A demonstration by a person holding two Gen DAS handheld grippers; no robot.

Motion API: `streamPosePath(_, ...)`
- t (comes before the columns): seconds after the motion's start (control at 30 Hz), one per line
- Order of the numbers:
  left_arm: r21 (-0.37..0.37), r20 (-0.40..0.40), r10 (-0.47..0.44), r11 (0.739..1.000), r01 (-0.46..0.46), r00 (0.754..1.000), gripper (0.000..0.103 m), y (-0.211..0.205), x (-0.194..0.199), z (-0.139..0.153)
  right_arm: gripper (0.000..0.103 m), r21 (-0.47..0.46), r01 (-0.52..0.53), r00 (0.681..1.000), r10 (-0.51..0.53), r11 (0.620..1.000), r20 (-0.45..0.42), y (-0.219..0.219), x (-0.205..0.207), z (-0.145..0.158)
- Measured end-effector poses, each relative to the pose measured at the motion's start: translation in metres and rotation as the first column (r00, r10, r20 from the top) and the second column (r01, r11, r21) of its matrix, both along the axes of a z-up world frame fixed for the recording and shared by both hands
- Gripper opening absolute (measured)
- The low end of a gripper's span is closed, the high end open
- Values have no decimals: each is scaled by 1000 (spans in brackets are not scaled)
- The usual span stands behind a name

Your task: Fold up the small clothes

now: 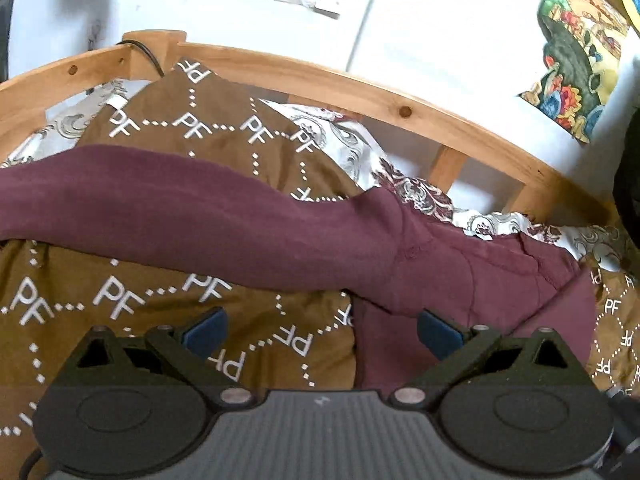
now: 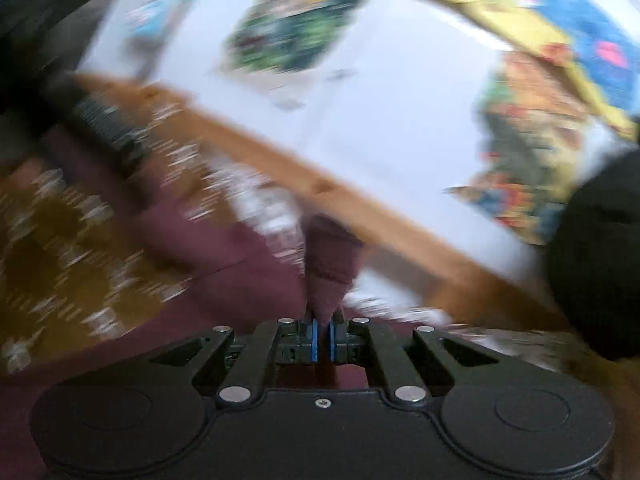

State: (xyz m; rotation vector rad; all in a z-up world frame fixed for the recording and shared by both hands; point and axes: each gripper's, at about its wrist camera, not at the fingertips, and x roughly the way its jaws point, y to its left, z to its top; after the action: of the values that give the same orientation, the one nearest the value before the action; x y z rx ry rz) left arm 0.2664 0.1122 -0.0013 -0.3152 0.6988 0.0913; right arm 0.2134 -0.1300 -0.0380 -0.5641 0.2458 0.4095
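Maroon garment (image 1: 240,216) is lying across the brown patterned blanket (image 1: 120,312) while the right gripper (image 2: 323,338) is pinching one end, seemingly mid-swing given the blur. Left gripper (image 1: 320,330) is hovering wide apart, needing a corner to grab next.

Right wrist view smearing heavily, wall posters (image 2: 288,36) blurring beyond reading, maroon garment (image 1: 200,216) running off the left edge, bedspread (image 1: 120,320) partly lying hidden beneath it

text: "PF" | repeated in white | on: brown blanket (image 1: 224,128)
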Motion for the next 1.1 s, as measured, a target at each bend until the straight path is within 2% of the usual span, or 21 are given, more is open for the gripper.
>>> streamPosePath(0.1, -5, 2, -30, 1000, 30, 1000, 102, -8, 4, -7, 5, -76, -80, 993, 73, 994, -96, 12, -9, -21)
streamPosePath(0.13, -7, -1, -38, 999, 38, 999, 102, -11, 5, -10, 9, -84, -93, 989, 82, 992, -122, 12, -10, -25)
streamPosePath(0.2, -14, -10, -55, 998, 54, 998, 102, -16, 9, -15, 33, -75, -121, 975, 105, 990, -198, 7, -15, -26)
streamPosePath(0.23, -19, -13, -62, 998, 62, 998, 102, -18, 9, -18, 40, -66, -125, 970, 108, 990, -220, 1, -18, -24)
streamPosePath(0.3, -34, -23, -89, 996, 88, 996, 102, -23, 12, -24, 62, -39, -122, 963, 109, 992, -246, -13, -23, -17)
streamPosePath(0.4, -39, -43, -138, 990, 137, 989, 102, -37, 16, -32, 76, 39, -41, 957, 50, 998, -287, -50, -17, -2)
streamPosePath(0.47, -18, -75, -172, 985, 171, 982, 102, -50, 19, -39, 80, 102, 73, 953, -39, 992, -302, -79, 3, 3)
streamPosePath(0.57, 21, -131, -216, 975, 221, 968, 102, -68, 22, -53, 80, 192, 264, 934, -201, 945, -297, -118, 37, -2)
streamPosePath(0.7, 97, -190, -265, 953, 287, 945, 102, -88, 17, -68, 76, 300, 452, 872, -346, 840, -347, -160, 85, -17)
streamPosePath(0.77, 196, -233, -267, 929, 314, 935, 102, -102, 16, -77, 69, 335, 485, 858, -366, 807, -360, -171, 101, -25)
streamPosePath(0.8, 232, -243, -266, 918, 322, 933, 102, -107, 15, -80, 62, 341, 488, 858, -372, 803, -353, -175, 108, -28)
streamPosePath(0.83, 274, -254, -260, 904, 327, 931, 102, -112, 14, -83, 59, 336, 491, 858, -381, 804, -344, -175, 114, -30)
streamPosePath(0.9, 317, -267, -256, 887, 335, 929, 102, -118, 12, -88, 57, 334, 509, 851, -405, 793, -335, -178, 127, -36)
streamPosePath(0.97, 332, -263, -262, 879, 342, 929, 102, -121, 9, -89, 53, 366, 527, 840, -405, 767, -361, -187, 138, -40)
streamPosePath(1.03, 339, -260, -268, 874, 348, 927, 102, -123, 7, -88, 34, 399, 537, 830, -380, 743, -408, -196, 148, -46)
streamPosePath(1.07, 343, -259, -270, 872, 350, 927, 102, -124, 7, -88, 21, 418, 542, 825, -370, 729, -427, -199, 148, -46)
streamPosePath(1.1, 344, -259, -273, 870, 352, 927, 102, -124, 8, -87, 13, 426, 546, 824, -373, 721, -426, -200, 146, -42)
